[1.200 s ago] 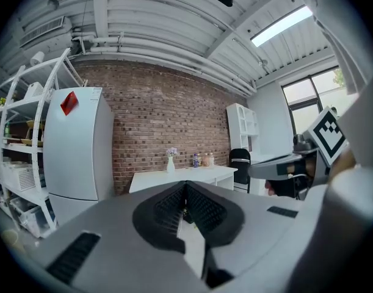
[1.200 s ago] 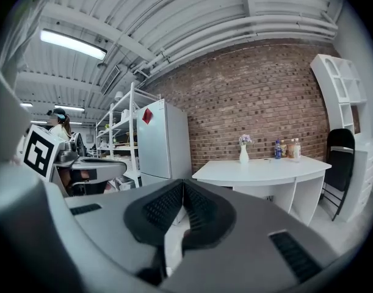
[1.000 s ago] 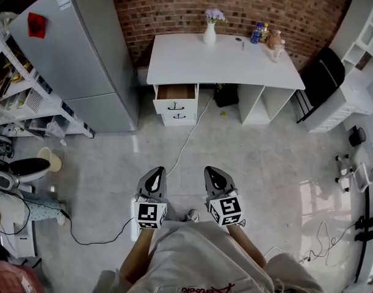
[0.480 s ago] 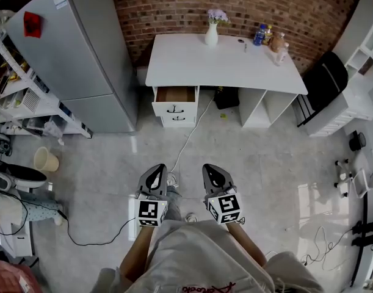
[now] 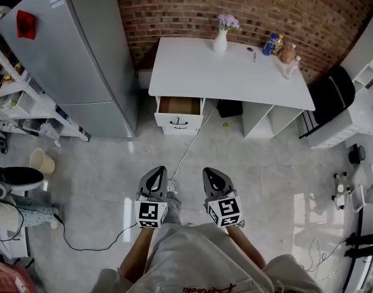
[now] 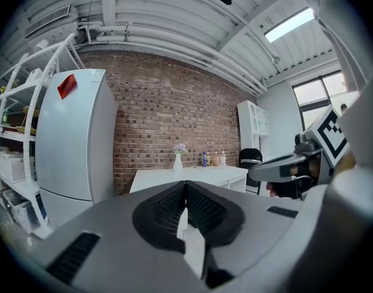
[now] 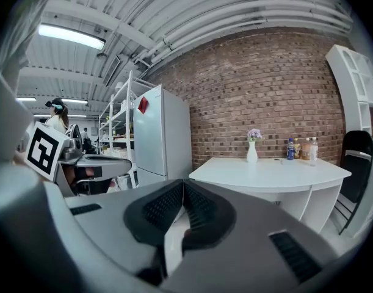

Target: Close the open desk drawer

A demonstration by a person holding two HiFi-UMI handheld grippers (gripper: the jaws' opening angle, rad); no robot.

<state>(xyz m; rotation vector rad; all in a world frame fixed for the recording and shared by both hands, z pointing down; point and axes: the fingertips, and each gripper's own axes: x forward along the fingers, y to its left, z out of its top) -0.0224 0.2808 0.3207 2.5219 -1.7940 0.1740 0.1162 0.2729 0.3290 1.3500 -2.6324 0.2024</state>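
Note:
A white desk (image 5: 232,72) stands against the brick wall. Its top left drawer (image 5: 180,107) is pulled out, showing a brown inside, with a second drawer front below it. My left gripper (image 5: 157,174) and right gripper (image 5: 212,174) are held side by side over the floor, well short of the desk, both shut with nothing between the jaws. In the left gripper view the desk (image 6: 192,176) shows far ahead; in the right gripper view the desk (image 7: 271,170) lies ahead to the right.
A grey fridge (image 5: 76,54) stands left of the desk, with shelving (image 5: 15,96) further left. A vase (image 5: 221,38) and bottles (image 5: 281,50) sit on the desk. A cable (image 5: 186,145) runs across the floor. A black chair (image 5: 333,87) is right.
Both grippers and the person have moved forward towards the desk; the desk and open drawer now appear closer in the head view. Both jaws stayed shut.

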